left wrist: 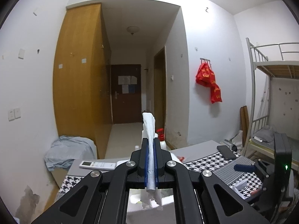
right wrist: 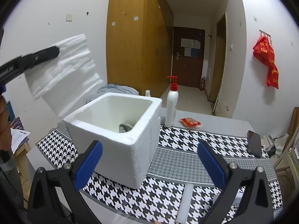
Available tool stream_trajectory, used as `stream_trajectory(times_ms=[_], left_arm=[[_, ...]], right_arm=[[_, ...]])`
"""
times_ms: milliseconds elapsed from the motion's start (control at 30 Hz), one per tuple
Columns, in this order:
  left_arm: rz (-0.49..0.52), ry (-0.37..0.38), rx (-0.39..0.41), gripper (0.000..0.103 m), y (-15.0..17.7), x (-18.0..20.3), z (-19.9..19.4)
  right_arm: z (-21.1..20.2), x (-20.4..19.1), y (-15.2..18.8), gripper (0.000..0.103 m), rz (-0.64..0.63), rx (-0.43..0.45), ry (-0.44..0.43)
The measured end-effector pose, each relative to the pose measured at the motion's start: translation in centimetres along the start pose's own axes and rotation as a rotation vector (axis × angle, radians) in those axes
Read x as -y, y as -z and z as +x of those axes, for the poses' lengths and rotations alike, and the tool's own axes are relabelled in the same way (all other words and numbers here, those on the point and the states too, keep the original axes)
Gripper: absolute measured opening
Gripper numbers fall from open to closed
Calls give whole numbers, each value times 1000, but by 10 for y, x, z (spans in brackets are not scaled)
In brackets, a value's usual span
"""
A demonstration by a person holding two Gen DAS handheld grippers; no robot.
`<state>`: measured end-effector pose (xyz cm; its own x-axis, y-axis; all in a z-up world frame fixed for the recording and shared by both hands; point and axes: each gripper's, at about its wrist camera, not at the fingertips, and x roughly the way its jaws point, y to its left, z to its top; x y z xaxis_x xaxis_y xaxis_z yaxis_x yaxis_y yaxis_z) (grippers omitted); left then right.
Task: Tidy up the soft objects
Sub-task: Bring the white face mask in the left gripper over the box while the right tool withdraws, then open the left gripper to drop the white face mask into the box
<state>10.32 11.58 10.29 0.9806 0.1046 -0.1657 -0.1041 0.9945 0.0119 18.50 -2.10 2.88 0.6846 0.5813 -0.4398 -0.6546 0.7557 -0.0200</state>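
Note:
My left gripper point(left wrist: 151, 160) is shut on a white folded cloth point(left wrist: 149, 128), seen edge-on between the blue pads. In the right wrist view the same gripper point(right wrist: 54, 51) holds the white cloth point(right wrist: 63, 71) up in the air, left of and above the white foam box point(right wrist: 119, 136). The box stands open on the houndstooth mat point(right wrist: 179, 145), with a grey-green soft item point(right wrist: 125, 127) at its bottom. My right gripper point(right wrist: 149, 166) is open and empty, low over the mat in front of the box.
A white pump bottle point(right wrist: 172, 104) with a red top and a red packet point(right wrist: 190, 122) stand behind the box. A black phone point(right wrist: 254, 145) lies at the right. A white stick point(right wrist: 185, 203) lies on the mat near me. A remote point(left wrist: 97, 165) lies at the left.

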Motion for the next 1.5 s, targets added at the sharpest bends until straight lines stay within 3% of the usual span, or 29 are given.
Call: stream_trajectory(times_ms=[567,1167,1233,1300,1367,1433,1500], left_arm=[[10,35,-128,5,2,11,66],[11,26,-345,5,27,14,119],[11,19,-360,12,29,14,121],[16,11,-362,41,28,14,121],[12,5,-349,63,27,14,119],[11,-1,-321,74,24,15,114],[11,-10,-289,92,21,16,109]], right_arm=[[7,24,17,102,51,-22,28],[13,37,25,102,81,-44,38],[13,37,26,102,83,-44,39],[12,38,26,102,86,-44,41],[12,39,27,102,89,-43,41],[12,39,27,102,89,-46,46],[10,40,27,102,90,-44,48]])
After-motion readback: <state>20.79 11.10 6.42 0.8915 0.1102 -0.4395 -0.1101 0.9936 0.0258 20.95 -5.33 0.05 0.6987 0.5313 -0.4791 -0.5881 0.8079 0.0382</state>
